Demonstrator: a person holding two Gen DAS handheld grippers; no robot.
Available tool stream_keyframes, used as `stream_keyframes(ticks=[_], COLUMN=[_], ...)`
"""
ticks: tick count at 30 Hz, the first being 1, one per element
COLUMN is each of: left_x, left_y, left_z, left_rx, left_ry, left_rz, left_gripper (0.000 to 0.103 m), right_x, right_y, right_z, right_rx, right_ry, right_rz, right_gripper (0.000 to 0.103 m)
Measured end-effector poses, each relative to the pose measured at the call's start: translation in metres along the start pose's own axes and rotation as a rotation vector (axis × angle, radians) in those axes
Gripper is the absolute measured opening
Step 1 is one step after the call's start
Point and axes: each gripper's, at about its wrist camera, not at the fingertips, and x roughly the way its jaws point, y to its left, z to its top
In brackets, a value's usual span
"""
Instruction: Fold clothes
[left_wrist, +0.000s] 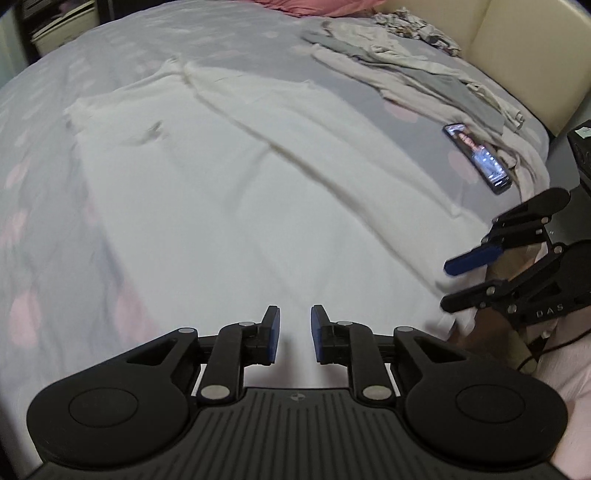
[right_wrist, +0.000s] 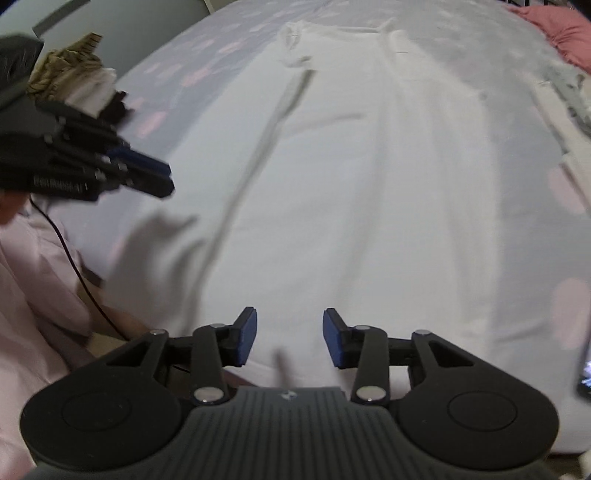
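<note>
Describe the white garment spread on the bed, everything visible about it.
The white garment looks like soft, thin cloth, spread nearly flat along the bed, with long creases and a raised fold running diagonally. Its far end shows what may be a neckline and sleeve. Its near hem lies just ahead of both open grippers; neither grips it.

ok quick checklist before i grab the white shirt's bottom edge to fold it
1. Left hand-held gripper open, nothing held: ok.
2. Right hand-held gripper open, nothing held: ok.
3. White fabric shirt spread out on the lilac dotted bedsheet: ok, a few creases.
4. Black smartphone off the shirt: ok, it lies beside it.
5. Beige-and-grey garment pile clear of the shirt: cannot tell where they meet.
6. Both grippers at the near hem: ok.
</note>
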Motion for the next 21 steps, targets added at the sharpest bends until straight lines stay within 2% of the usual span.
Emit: stream_keyframes(ticks=[2,8,11,15,17,21], left_x=[0.007,0.026,0.040,0.067,0.081,0.111], left_y=[-0.006,-0.023,-0.029,-0.031,-0.032,-0.035], left_z=[0.017,0.073,0.103,0.144,0.162,0.198], left_rx=[0.017,0.018,0.001,-0.068,-0.097,-0.117], left_ry=[-0.006,-0.035,-0.045,-0.039,-0.031,-0.001], left_rz=[-0.010,-0.078,-0.090,-0.129,-0.127,-0.092], left_gripper=[0.016,0.018,0.028,0.032,0.037,0.038], right_x=[-0.007,-0.017,-0.017,-0.010,-0.002,0.015], right_y=[-0.021,-0.073,-0.090,-0.103,-0.106,-0.108], right_z=[-0.002,-0.013,-0.016,-0.017,-0.020,-0.028], right_rx=[0.014,0.097,0.134,0.161,0.186,0.228], right_ry=[-0.002,0.021,0.049,0.082,0.096,0.116], right_rz=[-0.008,-0.040,-0.040,-0.051,-0.047,-0.052], right_gripper=[0.061,0.061,0.061,0.061,0.061,0.061])
